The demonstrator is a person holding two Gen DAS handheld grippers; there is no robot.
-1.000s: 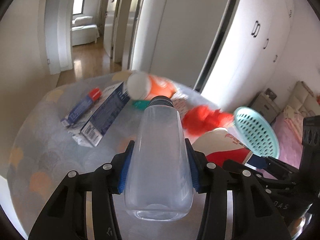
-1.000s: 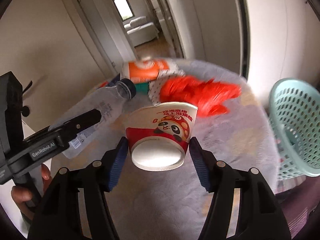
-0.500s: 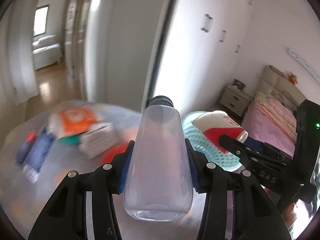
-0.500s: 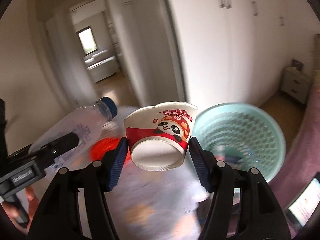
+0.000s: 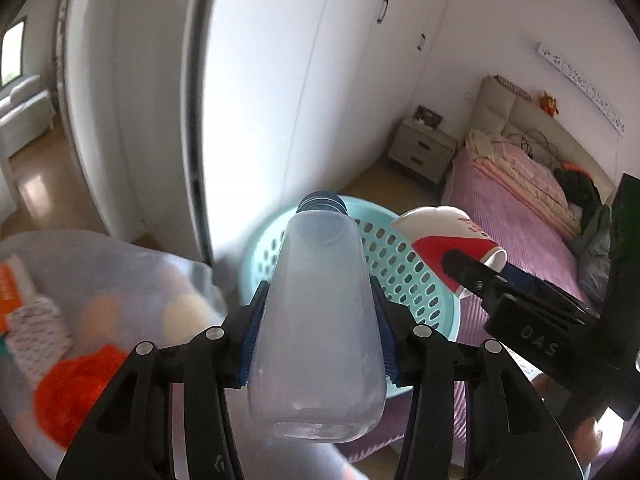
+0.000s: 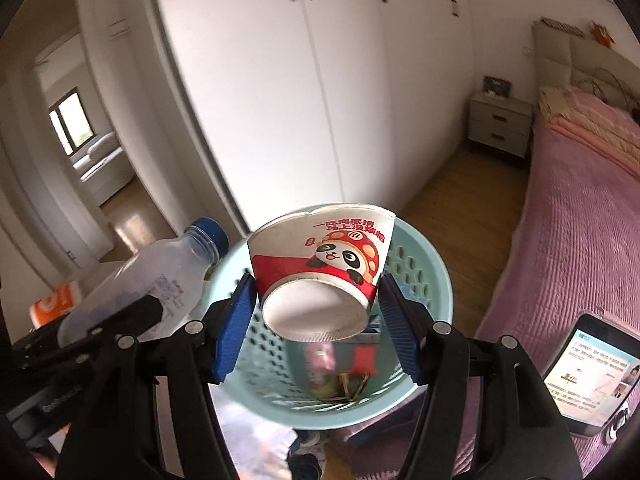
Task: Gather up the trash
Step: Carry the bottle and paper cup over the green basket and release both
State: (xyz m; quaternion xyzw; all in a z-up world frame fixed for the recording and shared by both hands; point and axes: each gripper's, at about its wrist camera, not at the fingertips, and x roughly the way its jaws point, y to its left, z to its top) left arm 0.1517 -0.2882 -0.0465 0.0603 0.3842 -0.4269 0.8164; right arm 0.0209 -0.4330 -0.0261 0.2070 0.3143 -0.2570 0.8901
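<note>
Nearest, the left hand-held gripper (image 5: pixel 316 344) is clamped on a clear plastic bottle (image 5: pixel 316 320), its blue cap pointing forward over the rim of the pale green basket (image 5: pixel 404 276); the right hand-held gripper (image 6: pixel 316 320) is closed on the sides of a panda-printed paper cup (image 6: pixel 320 268), base toward the camera, directly above the basket (image 6: pixel 428 280). Both pieces look ready to drop, but the two sit close together over one opening, so releasing at once could knock them against each other, and the bottle, which seems nearer the rim, might bounce out onto the floor. The thin cup may also stick to a pad if let go slowly. Inside the basket lie a pinkish wrapper (image 6: pixel 320 360), a red scrap (image 6: pixel 366 358) and some blurred small bits. To the left, the worktop (image 5: pixel 132 268) carries crumpled orange-red trash (image 5: pixel 76 388) and a patterned packet (image 5: pixel 36 332). Beyond stand white wardrobe doors (image 5: pixel 320 80), a nightstand (image 5: pixel 424 152) and a pink bed (image 5: pixel 520 200)
</note>
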